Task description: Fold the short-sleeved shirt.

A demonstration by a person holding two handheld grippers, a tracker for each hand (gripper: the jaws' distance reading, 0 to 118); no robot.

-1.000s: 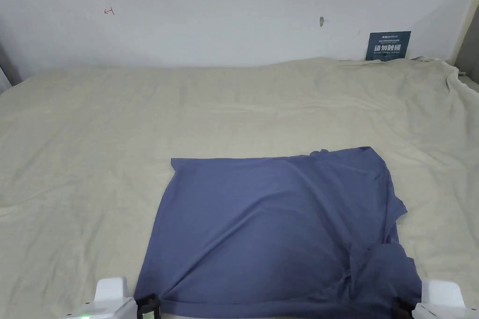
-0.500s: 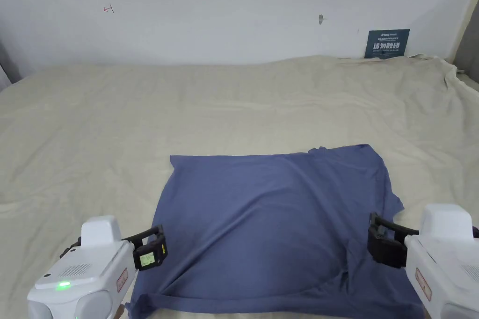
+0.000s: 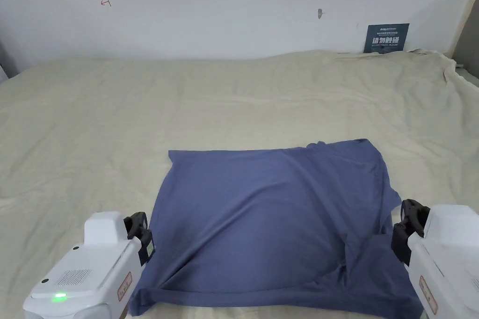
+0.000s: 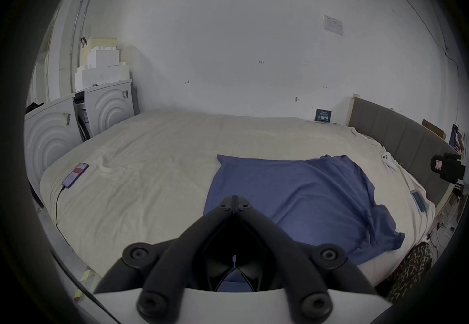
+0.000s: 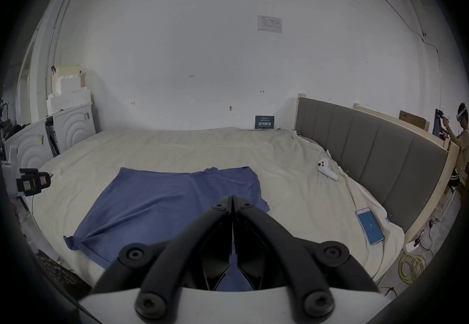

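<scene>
A blue short-sleeved shirt point(image 3: 276, 221) lies on the cream bed sheet point(image 3: 187, 100), folded into a rough rectangle, with creases and a bunched sleeve at its near right corner. My left gripper point(image 3: 138, 230) hovers at the shirt's left edge, jaws shut with nothing between them. My right gripper point(image 3: 408, 214) hovers at the shirt's right edge, likewise shut and empty. In the left gripper view the closed tips point(image 4: 234, 200) sit above the shirt point(image 4: 291, 192). In the right gripper view the closed tips point(image 5: 232, 200) sit above the shirt point(image 5: 165, 200).
A phone on a cable point(image 4: 75, 174) lies at the bed's left side. A white controller point(image 5: 327, 171) and another phone point(image 5: 370, 225) lie near the grey headboard point(image 5: 368, 157). A blue sign point(image 3: 386, 38) leans on the wall. White appliances point(image 4: 106, 106) stand beyond the bed's left.
Both grippers have come up from the shirt's near hem to beside its left and right edges. Their jaws, open half a second ago, are now shut. The near hem lies flat on the bed.
</scene>
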